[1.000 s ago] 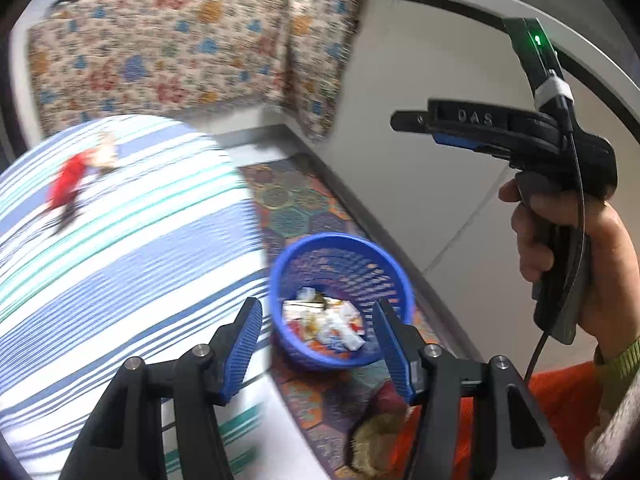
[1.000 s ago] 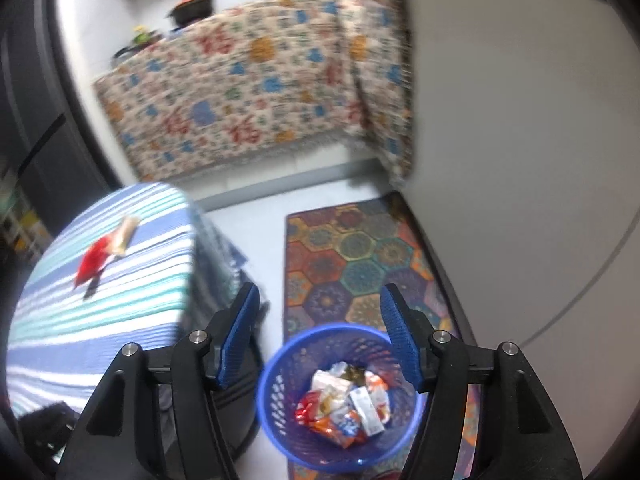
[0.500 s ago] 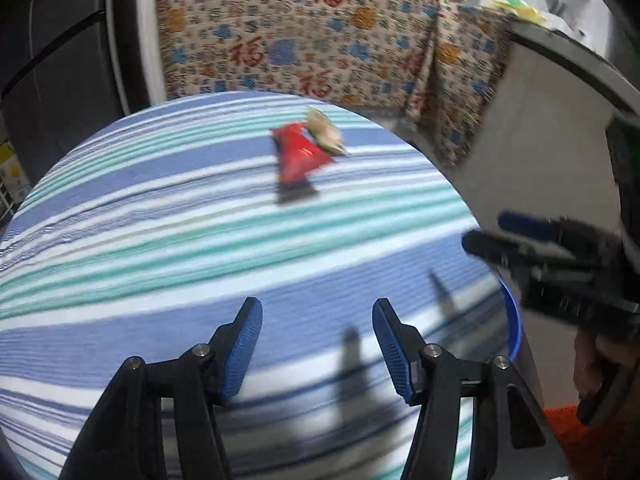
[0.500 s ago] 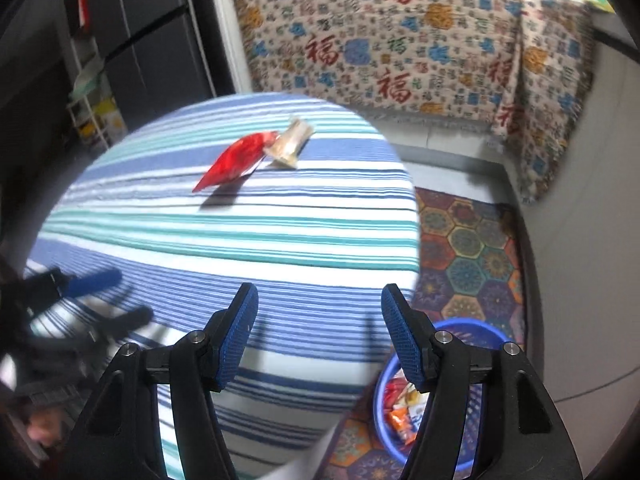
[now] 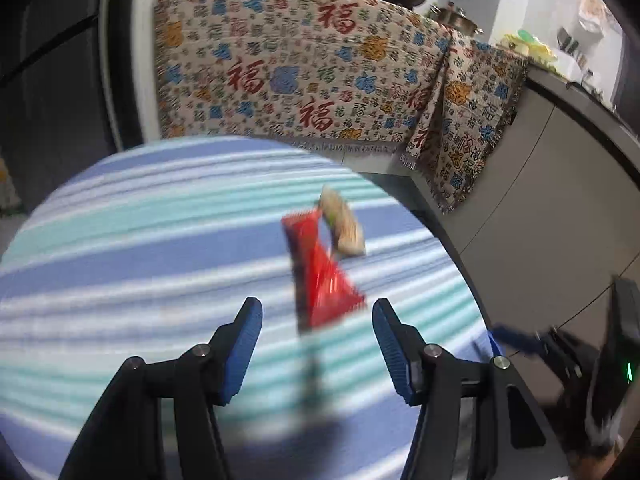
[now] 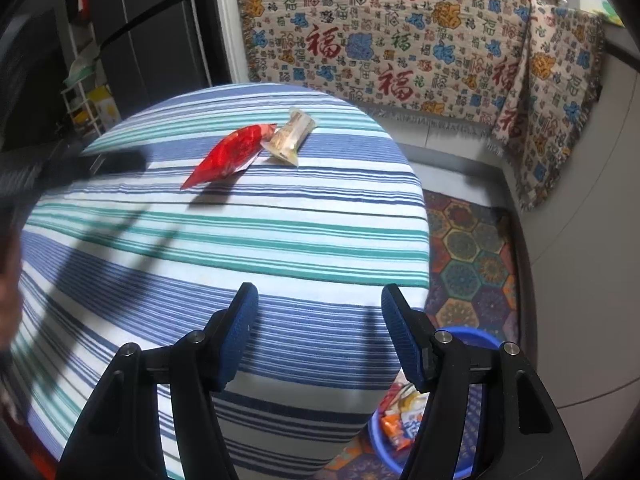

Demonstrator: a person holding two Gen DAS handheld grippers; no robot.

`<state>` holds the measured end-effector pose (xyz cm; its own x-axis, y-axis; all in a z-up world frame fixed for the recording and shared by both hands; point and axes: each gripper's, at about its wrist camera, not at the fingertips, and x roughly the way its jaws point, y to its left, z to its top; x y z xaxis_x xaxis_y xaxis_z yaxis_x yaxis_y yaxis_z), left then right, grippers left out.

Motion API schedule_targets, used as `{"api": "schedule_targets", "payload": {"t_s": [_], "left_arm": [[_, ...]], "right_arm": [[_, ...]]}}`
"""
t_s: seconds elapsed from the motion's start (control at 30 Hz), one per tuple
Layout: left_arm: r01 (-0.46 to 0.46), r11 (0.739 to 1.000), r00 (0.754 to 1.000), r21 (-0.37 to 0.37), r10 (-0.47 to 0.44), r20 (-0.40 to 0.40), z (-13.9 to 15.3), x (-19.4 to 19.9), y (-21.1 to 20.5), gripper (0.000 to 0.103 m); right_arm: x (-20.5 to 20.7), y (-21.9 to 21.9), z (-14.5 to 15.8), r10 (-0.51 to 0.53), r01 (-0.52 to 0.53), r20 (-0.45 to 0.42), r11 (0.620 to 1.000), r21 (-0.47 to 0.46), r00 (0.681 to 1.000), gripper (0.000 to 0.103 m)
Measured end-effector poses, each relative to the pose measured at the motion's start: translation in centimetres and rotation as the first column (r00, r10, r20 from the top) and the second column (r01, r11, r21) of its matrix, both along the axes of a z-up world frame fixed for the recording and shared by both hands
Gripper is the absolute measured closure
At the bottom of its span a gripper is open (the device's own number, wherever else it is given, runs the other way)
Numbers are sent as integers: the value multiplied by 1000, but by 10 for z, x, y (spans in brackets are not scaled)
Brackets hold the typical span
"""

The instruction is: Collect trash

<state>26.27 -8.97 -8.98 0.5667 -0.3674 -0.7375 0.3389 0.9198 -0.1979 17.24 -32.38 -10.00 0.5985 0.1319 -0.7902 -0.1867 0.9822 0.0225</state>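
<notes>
A red wrapper (image 5: 320,276) (image 6: 230,152) and a tan snack packet (image 5: 344,226) (image 6: 290,136) lie side by side on the round striped table (image 5: 140,240) (image 6: 260,240). My left gripper (image 5: 316,344) is open and empty, just short of the red wrapper. My right gripper (image 6: 318,332) is open and empty, above the table's near edge, well short of both. The blue trash basket (image 6: 384,440) with several wrappers stands on the floor to the table's lower right, partly hidden behind my right gripper.
A patterned rug (image 6: 472,248) covers the floor right of the table. A patterned cloth (image 5: 300,68) hangs over the counter behind. A dark fridge (image 6: 152,32) stands at the back left. The right gripper's body (image 5: 580,360) shows at the right edge.
Both grippers swung from the basket to the table. The left gripper has moved closer to the red wrapper. Both stay open.
</notes>
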Motion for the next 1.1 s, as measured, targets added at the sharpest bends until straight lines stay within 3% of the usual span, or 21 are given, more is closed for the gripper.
{"api": "schedule_targets", "payload": {"t_s": [0.13,0.27,0.37,0.5,0.73,0.97,1.03,1.07,1.1], "left_arm": [[47,998,994,45,-43,-97,-25,54,-22,44],[52,996,988,78,-40,-151,-49,75,-30,47],[76,995,990,69,-67,-128,-54,72,-30,85],[49,997,995,67,-43,-85,-53,59,-18,91],[-108,989,994,103,107,12,-33,21,38,91],[-192,968,981,164,191,19,-44,-13,86,88],[-196,965,980,172,199,-2,-52,-15,95,77],[-195,965,980,175,200,-14,-55,-15,97,58],[-197,964,979,176,204,-22,-59,-15,99,48]], "right_arm": [[-2,0,0,2,-2,1,1000,0,1000,37],[-2,-4,0,-3,3,5,1000,1,1000,37],[-2,-7,1,-13,12,8,1000,4,1000,37],[1,-11,2,-28,28,11,1000,12,1000,37],[13,-6,-1,-34,34,3,999,15,999,37],[37,16,-17,-9,10,-49,999,35,999,33],[43,24,-26,-3,6,-79,999,34,997,26],[46,28,-26,-6,7,-66,1000,16,998,25],[49,32,-27,-1,2,-68,1000,10,998,23]]}}
